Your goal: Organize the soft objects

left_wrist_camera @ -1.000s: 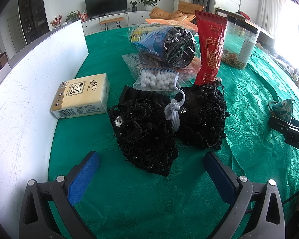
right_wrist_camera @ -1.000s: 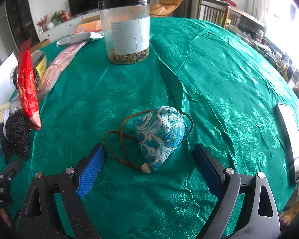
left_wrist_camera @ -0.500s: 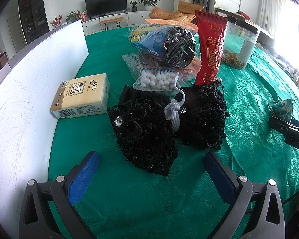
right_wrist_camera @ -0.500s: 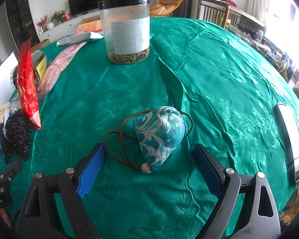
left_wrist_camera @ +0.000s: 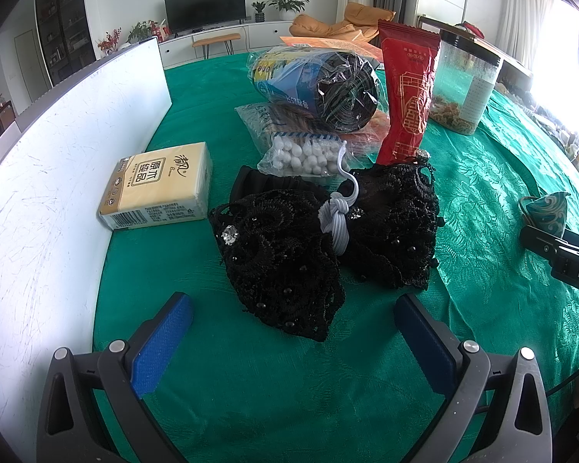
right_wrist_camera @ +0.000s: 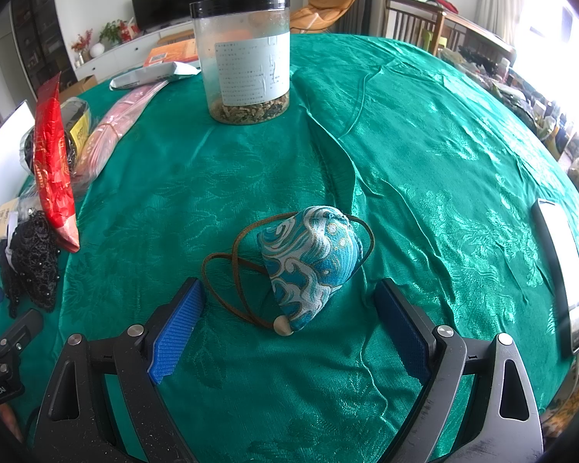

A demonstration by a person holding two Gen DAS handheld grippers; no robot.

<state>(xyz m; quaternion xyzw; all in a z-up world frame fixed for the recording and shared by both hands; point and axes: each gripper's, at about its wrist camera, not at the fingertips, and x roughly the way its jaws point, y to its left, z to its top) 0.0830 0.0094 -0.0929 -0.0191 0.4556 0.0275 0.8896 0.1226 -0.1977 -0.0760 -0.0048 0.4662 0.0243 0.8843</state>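
Looking risky: the right gripper (right_wrist_camera: pixel 285 324) sits wide open around the blue pouch (right_wrist_camera: pixel 312 258) at lower centre, so its brown cord (right_wrist_camera: pixel 227 281) could snag. The left gripper (left_wrist_camera: pixel 293 335), also wide, faces the black lace piece (left_wrist_camera: pixel 289 258) mid-frame, whose beads could catch.

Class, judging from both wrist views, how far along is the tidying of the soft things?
Nothing looks sorted yet. The left gripper is open before the black lace, and the right gripper is open around the blue pouch, neither held. Both soft things are left to move.
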